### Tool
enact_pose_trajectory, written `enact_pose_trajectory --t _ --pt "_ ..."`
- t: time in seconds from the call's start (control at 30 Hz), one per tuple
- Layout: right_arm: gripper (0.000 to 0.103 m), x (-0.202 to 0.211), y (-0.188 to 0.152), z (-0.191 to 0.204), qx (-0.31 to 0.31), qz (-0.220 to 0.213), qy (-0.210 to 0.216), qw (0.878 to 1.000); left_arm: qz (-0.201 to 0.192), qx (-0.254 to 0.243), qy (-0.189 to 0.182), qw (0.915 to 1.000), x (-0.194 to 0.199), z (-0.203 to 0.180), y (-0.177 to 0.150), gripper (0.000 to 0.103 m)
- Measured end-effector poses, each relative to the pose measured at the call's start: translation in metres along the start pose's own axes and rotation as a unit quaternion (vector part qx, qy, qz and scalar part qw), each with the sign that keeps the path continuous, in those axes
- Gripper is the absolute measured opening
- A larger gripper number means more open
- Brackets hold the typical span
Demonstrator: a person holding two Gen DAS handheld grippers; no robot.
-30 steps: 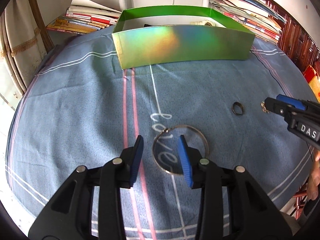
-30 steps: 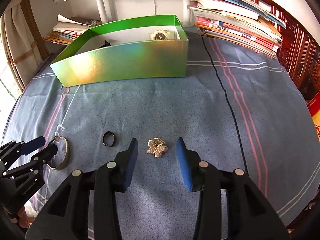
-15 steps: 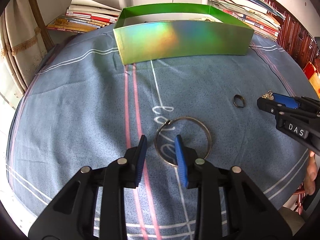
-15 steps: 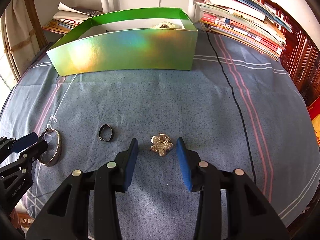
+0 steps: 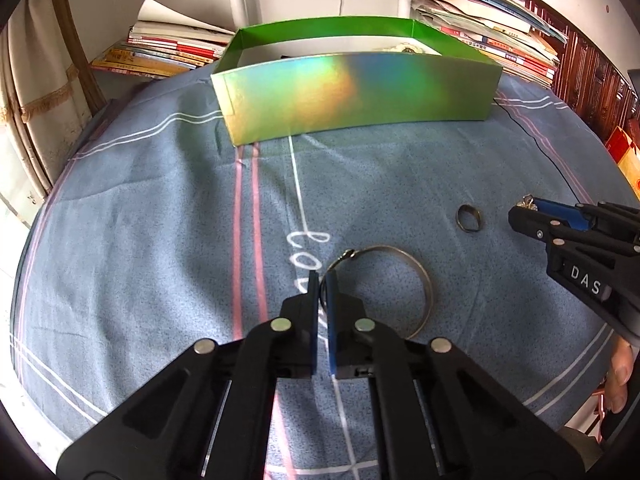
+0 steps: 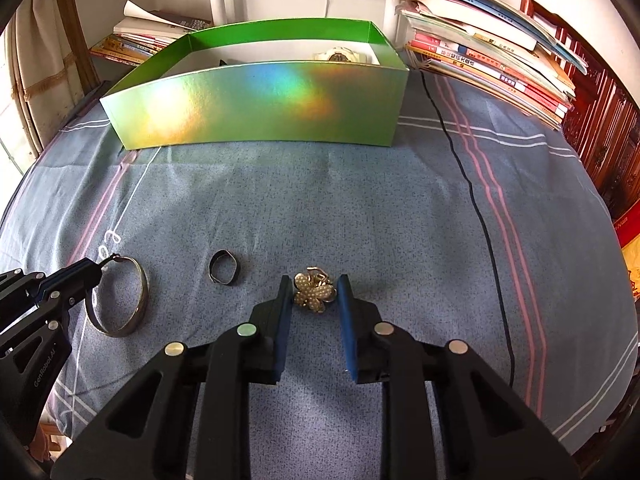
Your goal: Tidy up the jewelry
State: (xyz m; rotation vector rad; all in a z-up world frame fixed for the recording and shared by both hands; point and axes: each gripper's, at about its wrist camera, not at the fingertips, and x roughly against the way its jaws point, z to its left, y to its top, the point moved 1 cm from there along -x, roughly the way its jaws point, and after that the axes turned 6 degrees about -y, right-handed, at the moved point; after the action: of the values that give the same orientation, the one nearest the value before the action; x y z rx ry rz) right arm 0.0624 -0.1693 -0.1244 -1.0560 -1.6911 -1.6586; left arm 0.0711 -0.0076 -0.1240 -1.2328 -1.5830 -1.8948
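Note:
A thin silver bangle (image 5: 424, 280) lies on the blue cloth, and my left gripper (image 5: 320, 280) is shut on its near-left rim, beside the clasp. From the right wrist view the same grip shows at the left edge, left gripper (image 6: 94, 270) on the bangle (image 6: 140, 292). A small dark ring (image 6: 225, 267) lies loose between the two grippers. My right gripper (image 6: 313, 284) straddles a gold flower brooch (image 6: 314, 294); its jaws are closing, the pads close beside the brooch with a slight gap still showing. The holographic green box (image 6: 260, 108) stands open at the back.
A pale watch (image 6: 340, 56) lies inside the box. Stacks of books (image 6: 500, 52) line the back right and back left. A black cable (image 6: 472, 192) runs down the cloth on the right. Dark wooden furniture (image 6: 600, 128) stands beyond the right edge.
The left jaws have come together onto the bangle's rim. The right jaws have narrowed around the flower brooch. Neither hand has shifted much.

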Motion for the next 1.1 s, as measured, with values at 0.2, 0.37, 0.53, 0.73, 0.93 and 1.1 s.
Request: enact_pose_trajectory --t 0.2,0.37,0.53,0.73,0.93,1.1 --pt "0.023 -0.002 -0.001 0.004 0.005 0.002 0.000 1.000 -0.003 -0.003 0.013 0.9999 -0.004 0.001 0.006 0.004" --pt "0.023 -0.002 -0.001 0.003 0.003 0.003 -0.001 1.000 0.000 0.006 0.024 0.9997 -0.010 0.004 0.008 0.014" --pt "0.023 -0.002 -0.001 0.001 0.000 0.004 -0.001 1.000 -0.009 -0.001 0.027 0.9996 0.007 0.004 0.002 0.047" --pt "0.023 -0.002 -0.002 0.001 0.001 0.002 -0.003 1.000 -0.004 -0.004 0.023 0.9997 0.016 -0.006 -0.004 0.063" --pt "0.023 -0.002 -0.002 0.000 -0.002 0.002 -0.001 1.000 0.017 -0.016 0.010 0.9997 0.001 -0.015 -0.008 0.065" --pt "0.023 -0.002 -0.002 0.000 -0.004 0.001 0.000 1.000 0.015 -0.015 0.015 0.9997 0.000 -0.009 -0.010 0.068"
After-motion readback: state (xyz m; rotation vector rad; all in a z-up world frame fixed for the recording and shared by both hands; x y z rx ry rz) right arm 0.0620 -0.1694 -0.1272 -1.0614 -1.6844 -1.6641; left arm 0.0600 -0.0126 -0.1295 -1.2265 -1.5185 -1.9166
